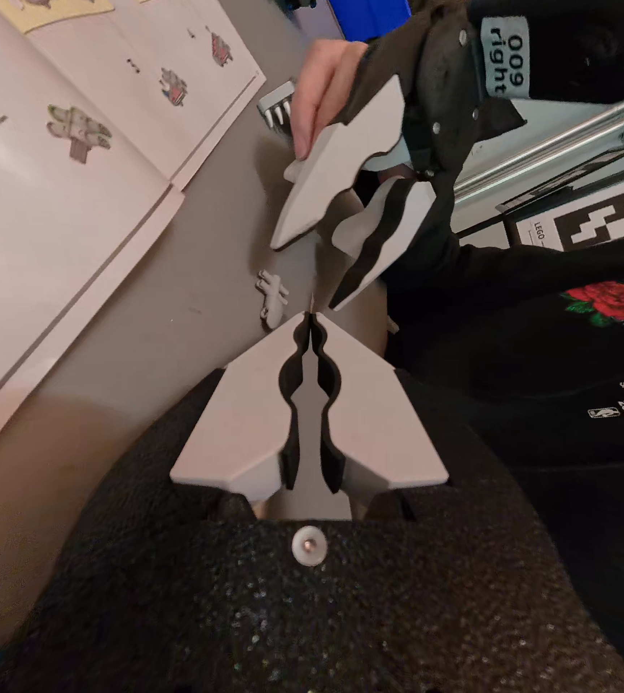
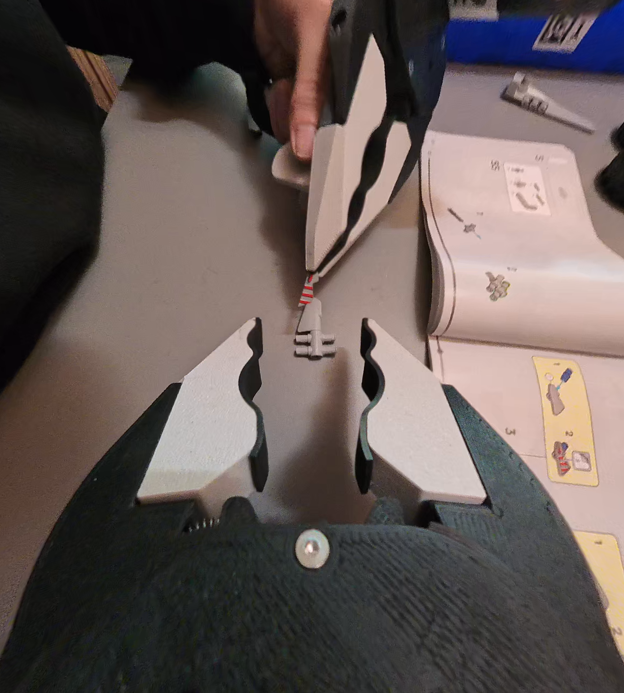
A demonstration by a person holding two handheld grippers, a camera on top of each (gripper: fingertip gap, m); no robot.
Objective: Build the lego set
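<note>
Right wrist view, left to right. Your right gripper fills the lower frame, its jaws spread wide and empty, levelled low over the grey table. At centre, just ahead of its tips, lies the small grey lego piece. Above it your left gripper slants down from the upper frame, jaws pinched onto a red-striped sticker strip that reaches the piece. The open instruction booklet occupies the right.
</note>
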